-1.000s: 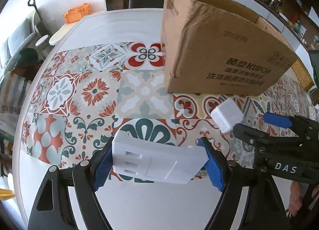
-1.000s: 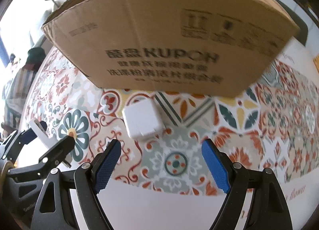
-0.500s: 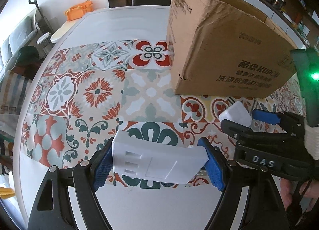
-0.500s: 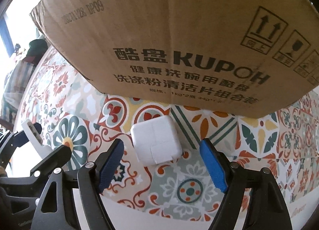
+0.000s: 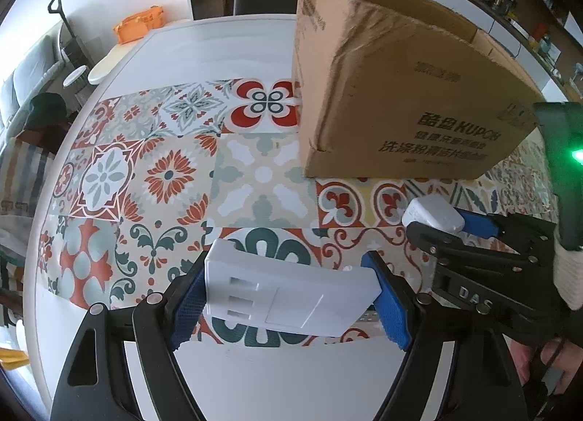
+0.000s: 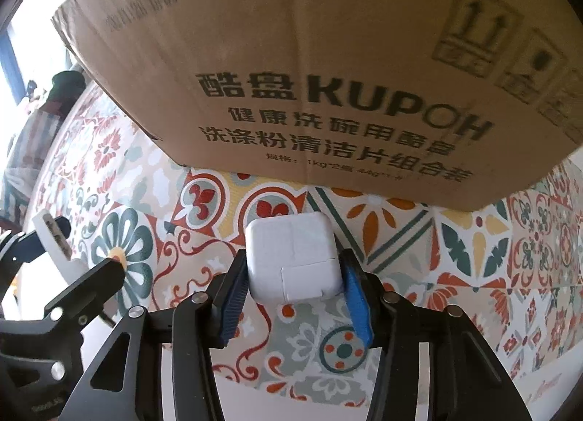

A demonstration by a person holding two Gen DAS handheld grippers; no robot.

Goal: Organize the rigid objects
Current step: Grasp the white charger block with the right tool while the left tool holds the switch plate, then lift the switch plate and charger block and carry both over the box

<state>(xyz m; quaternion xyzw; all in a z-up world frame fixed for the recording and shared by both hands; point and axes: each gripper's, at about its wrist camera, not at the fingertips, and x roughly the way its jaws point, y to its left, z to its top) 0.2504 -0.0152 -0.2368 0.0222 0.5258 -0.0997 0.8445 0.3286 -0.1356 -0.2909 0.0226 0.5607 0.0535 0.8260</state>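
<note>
My right jaws (image 6: 295,288) had just been closing and now pinched the white charger block (image 6: 293,257), which lay on the patterned cloth just before the cardboard box (image 6: 291,56). My left jaws (image 5: 291,293) were spread wide yet gripped the white socket plate (image 5: 284,297) near the table's (image 5: 204,53) near edge. I judged I should lift the block straight up, because the box wall stood close ahead.

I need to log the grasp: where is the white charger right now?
The charger sits between the right gripper pads, which have just closed on it, on the patterned mat in front of the cardboard box.
</note>
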